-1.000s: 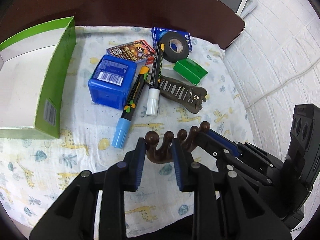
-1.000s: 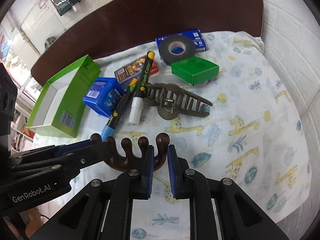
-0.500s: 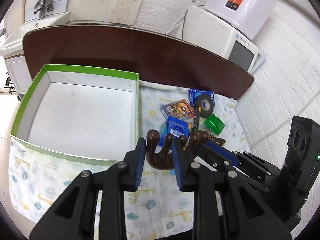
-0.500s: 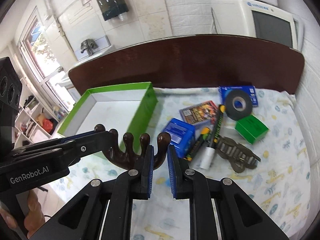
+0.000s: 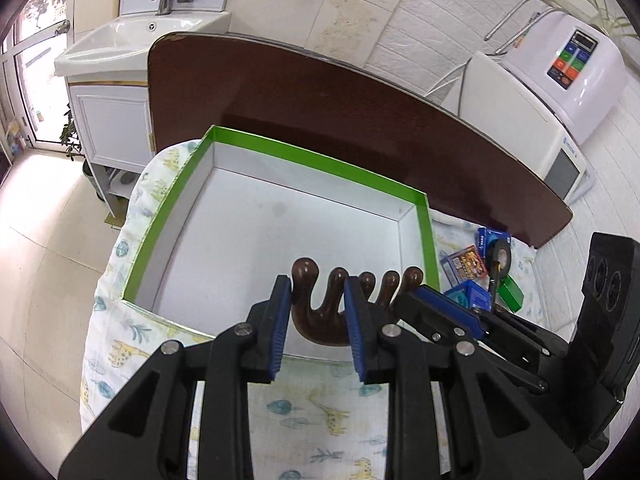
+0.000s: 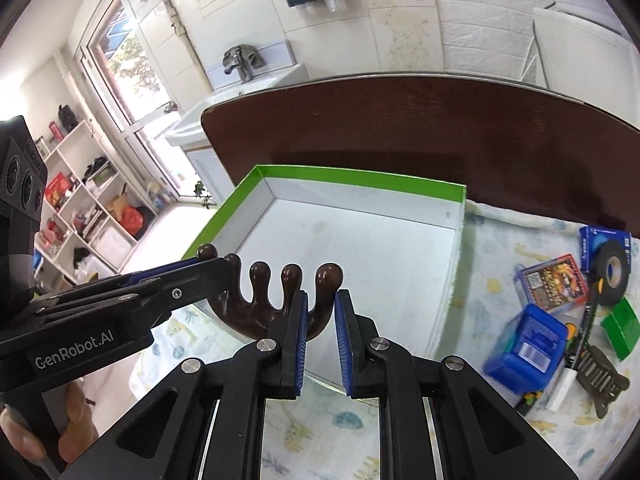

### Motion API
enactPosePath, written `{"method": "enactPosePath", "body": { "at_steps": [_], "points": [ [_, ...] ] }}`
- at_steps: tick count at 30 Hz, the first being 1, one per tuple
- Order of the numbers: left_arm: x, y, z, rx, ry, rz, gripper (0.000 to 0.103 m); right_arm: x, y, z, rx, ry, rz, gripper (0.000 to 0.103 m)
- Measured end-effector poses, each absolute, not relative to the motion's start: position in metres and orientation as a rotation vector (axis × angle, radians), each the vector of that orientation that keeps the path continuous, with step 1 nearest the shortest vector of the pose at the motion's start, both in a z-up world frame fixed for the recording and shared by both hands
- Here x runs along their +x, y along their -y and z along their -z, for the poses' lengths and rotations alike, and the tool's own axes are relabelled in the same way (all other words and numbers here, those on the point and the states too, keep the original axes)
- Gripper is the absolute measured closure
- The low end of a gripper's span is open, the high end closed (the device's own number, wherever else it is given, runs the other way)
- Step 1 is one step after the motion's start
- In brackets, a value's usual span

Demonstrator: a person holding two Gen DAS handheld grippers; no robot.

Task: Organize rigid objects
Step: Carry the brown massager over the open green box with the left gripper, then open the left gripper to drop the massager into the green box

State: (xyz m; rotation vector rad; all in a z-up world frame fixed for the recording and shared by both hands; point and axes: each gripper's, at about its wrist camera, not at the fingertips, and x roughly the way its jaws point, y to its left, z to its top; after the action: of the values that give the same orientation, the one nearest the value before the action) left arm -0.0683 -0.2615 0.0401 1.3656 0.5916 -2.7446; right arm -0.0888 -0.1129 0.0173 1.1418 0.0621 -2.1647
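A dark brown wooden massager with several knobbed prongs (image 5: 320, 320) is held by both grippers above the near edge of the green-rimmed white box (image 5: 280, 232). My left gripper (image 5: 316, 304) is shut on its left prongs. My right gripper (image 6: 320, 312) is shut on its rightmost prong (image 6: 326, 292). The massager (image 6: 256, 312) and the box (image 6: 352, 240) also show in the right wrist view. The box holds nothing.
Right of the box lie a blue case (image 6: 528, 340), a card pack (image 6: 554, 280), black tape (image 6: 610, 266), a green box (image 6: 622, 326), markers (image 6: 580, 344) and a brown hair claw (image 6: 602, 376) on the giraffe-print cloth (image 5: 312, 412). A dark wooden board (image 5: 340, 112) stands behind.
Both grippers carried the massager up and left, from over the cloth beside the loose items to over the box's near edge. The grips have not changed.
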Motion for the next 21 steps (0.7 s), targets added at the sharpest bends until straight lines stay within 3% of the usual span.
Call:
{"method": "enactPosePath", "body": {
  "at_steps": [13,21],
  "points": [
    [-0.082,0.312,0.013,1.461,-0.672,2.609,0.078,-0.099,0.184,0.042,1.312,-0.191,2.049,0.085],
    [-0.083,0.315,0.021,1.487,-0.683,2.584,0.080,-0.102,0.194,0.064,1.381,-0.177,1.980,0.085]
  ]
}}
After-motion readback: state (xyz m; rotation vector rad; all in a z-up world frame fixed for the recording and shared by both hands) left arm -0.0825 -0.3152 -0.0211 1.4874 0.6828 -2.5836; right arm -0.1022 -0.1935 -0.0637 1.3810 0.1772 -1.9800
